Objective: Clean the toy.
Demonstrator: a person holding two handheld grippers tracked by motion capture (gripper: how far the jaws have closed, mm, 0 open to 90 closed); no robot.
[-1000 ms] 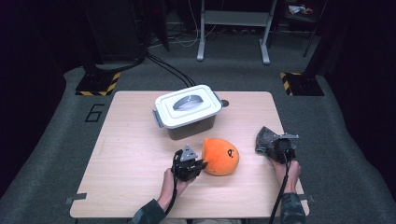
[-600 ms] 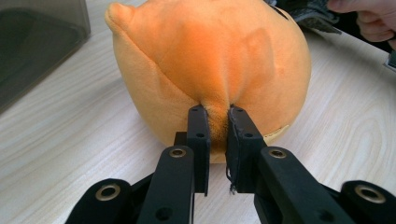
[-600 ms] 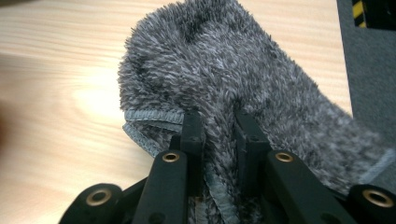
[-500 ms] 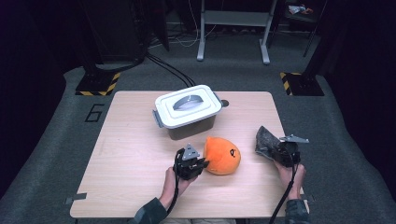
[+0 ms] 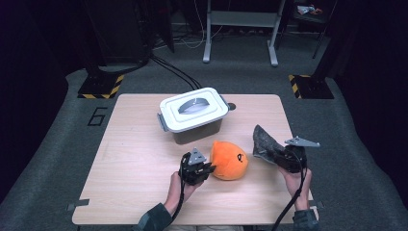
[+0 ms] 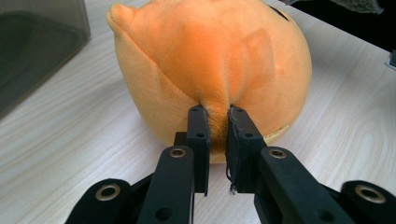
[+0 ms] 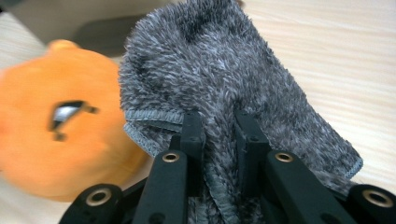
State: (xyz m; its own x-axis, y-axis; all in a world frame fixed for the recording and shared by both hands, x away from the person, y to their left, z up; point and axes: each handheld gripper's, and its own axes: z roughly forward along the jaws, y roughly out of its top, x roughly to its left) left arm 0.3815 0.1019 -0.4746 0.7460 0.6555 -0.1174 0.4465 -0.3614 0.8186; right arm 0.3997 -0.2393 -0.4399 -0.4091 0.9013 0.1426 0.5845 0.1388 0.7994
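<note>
The left gripper (image 5: 204, 169) pinches a fold of the orange plush toy (image 5: 230, 161) resting on the table (image 5: 130, 173); the right gripper (image 5: 278, 155) clamps the grey cloth (image 5: 263, 139) beside it; both grasps look done, wiping or moving remains

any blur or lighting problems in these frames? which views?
Right gripper view: motion blur smears the orange plush and table; the grey cloth in the jaws stays fairly sharp. Left gripper view: sharp and evenly lit, plush fur crisp. High view: table well lit, surroundings fall into deep shadow; soft overall.
</note>
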